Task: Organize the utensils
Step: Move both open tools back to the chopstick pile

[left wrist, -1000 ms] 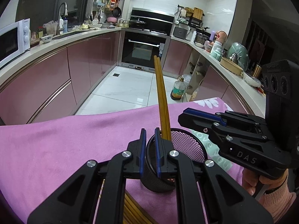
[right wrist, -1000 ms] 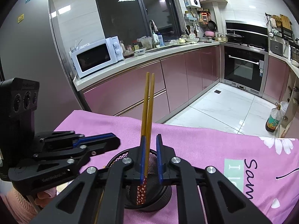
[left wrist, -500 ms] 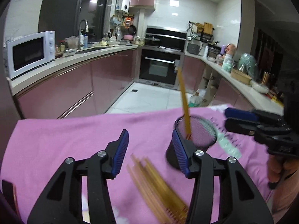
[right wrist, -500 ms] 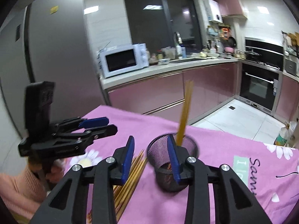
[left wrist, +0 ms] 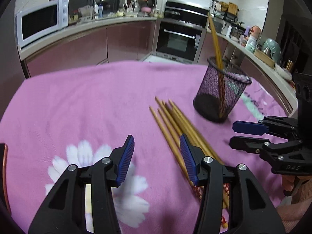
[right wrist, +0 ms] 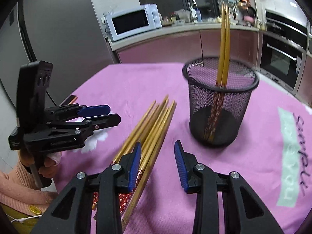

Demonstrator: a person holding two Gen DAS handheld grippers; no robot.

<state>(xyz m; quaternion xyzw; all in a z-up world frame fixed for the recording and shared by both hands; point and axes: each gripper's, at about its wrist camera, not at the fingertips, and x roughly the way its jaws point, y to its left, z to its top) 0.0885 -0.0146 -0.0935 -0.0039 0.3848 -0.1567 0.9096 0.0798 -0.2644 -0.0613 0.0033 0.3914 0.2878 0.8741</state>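
Reaching for the next chopsticks looks to be the step in hand, with one pair already standing in the cup. Furthest left, the left gripper (left wrist: pixel 157 160) hangs over the pink cloth (left wrist: pixel 81 101) with its jaws parted and nothing between them; its right finger sits just over the near ends of the loose chopsticks (left wrist: pixel 175 124), which lie bundled side by side on the cloth, tips pointing toward the far edge. Seen from the other camera, the same bundle (right wrist: pixel 150 128) runs under the left finger of the right gripper (right wrist: pixel 158 161), whose jaws are also apart and empty, pads clear of everything. To the right of the bundle and a little further back stands the black mesh cup (right wrist: pixel 220 105), upright, with two chopsticks (right wrist: pixel 224 44) leaning in it, red patterned ends down. My guess is that the next move calls for one gripper to drop lower, straddle one or two sticks near their patterned ends, and close firmly. The sticks lie tight together, so separating just a pair without dragging the rest along could be fiddly.
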